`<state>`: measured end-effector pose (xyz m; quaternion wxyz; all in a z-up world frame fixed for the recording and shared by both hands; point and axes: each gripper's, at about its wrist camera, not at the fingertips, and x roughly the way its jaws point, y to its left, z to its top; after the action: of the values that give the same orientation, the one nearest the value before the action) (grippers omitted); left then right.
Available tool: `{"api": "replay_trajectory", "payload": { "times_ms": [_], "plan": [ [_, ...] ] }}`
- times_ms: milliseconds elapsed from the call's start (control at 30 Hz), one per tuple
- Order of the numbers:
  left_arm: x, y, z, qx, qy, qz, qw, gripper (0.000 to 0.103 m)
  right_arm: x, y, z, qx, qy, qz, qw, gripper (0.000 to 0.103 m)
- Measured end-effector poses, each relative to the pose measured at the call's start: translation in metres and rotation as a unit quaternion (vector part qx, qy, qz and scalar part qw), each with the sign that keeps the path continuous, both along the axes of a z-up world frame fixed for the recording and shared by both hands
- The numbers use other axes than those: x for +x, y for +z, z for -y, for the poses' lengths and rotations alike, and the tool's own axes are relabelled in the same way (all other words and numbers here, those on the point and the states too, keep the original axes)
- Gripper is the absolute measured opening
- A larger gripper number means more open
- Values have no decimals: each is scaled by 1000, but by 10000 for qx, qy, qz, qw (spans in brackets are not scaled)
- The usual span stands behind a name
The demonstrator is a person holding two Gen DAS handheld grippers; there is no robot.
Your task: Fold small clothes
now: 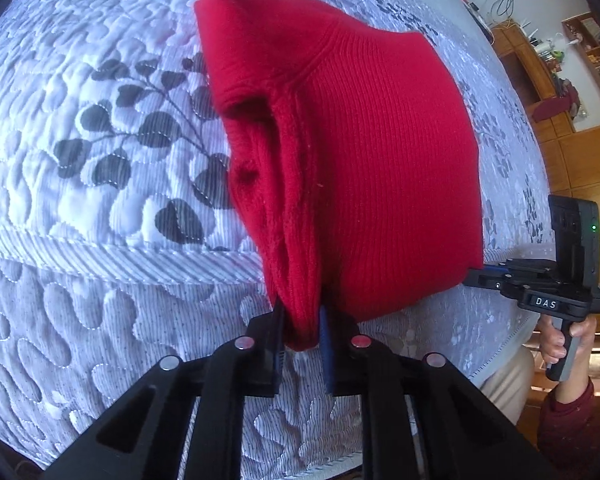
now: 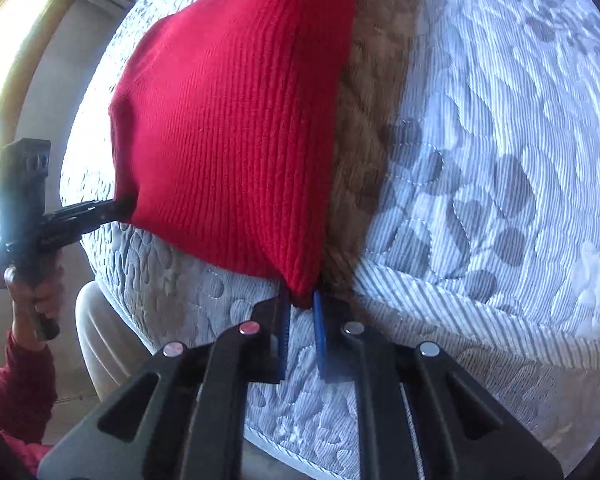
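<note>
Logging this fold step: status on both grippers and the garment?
Left hand-held gripper shut on red knit. Right hand-held gripper shut on its other corner. Knit lifted over quilt. Brown garment beside it.

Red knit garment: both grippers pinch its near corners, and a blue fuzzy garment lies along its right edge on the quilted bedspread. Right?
One thing is off: the fuzzy garment is brown, not blue, as the right wrist view shows. The rest holds: the left gripper and right gripper each pinch a near corner of the red knit garment over the quilted bedspread.
</note>
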<state>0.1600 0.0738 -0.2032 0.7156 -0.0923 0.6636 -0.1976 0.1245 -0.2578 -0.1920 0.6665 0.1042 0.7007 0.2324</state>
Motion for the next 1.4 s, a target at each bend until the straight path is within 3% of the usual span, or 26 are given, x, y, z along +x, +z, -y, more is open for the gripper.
{"api": "replay_trajectory", "payload": {
  "times_ms": [67, 133, 167, 300, 433, 567, 700, 767, 1000, 1067, 1100, 1133, 1167, 1233, 1400],
  "plan": [
    [0, 7, -1, 18, -17, 42, 10000, 33, 0, 8, 1, 107, -5, 56, 9999, 14],
    [4, 18, -6, 102, 43, 200, 9997, 43, 3, 18, 3, 131, 5, 122, 9998, 25],
    [8, 24, -11, 103, 77, 275, 9995, 44, 6, 25, 6, 126, 17, 224, 9997, 32],
    [44, 44, -33, 289, 561, 552, 9965, 44, 30, 48, 21, 241, -135, 465, 9985, 42],
    [100, 65, -36, 275, 763, 836, 9932, 43, 74, 57, 28, -72, -204, 724, 9971, 43],
    [163, 71, 8, 104, 116, 969, 9952, 44, 110, 52, 31, -107, -227, 743, 9969, 43],
    [205, 49, 56, 292, -382, 955, 9943, 44, 126, 41, 28, -34, -262, 689, 9973, 43],
    [219, 35, 66, 474, -468, 939, 9933, 44, 132, 35, 28, -28, -280, 649, 9975, 43],
    [229, 12, 90, 380, -832, 881, 9919, 45, 141, 15, 35, 72, -383, 492, 9980, 45],
    [228, 3, 95, 470, -1040, 777, 9904, 41, 143, 15, 35, 68, -386, 502, 9980, 45],
    [227, 1, 96, 539, -1068, 783, 9897, 32, 143, 15, 35, 57, -389, 496, 9980, 45],
    [228, 0, 94, 659, -1032, 807, 9892, 13, 144, 15, 34, 49, -392, 489, 9980, 45],
    [230, -1, 89, 636, -932, 748, 9908, 9, 144, 16, 34, 68, -358, 484, 9982, 45],
    [235, 1, 77, 394, -633, 659, 9950, 7, 143, 18, 34, 26, -331, 530, 9980, 45],
    [237, 9, 56, 361, -93, 920, 9951, 6, 142, 19, 34, -58, -321, 610, 9976, 45]
  ]
}}
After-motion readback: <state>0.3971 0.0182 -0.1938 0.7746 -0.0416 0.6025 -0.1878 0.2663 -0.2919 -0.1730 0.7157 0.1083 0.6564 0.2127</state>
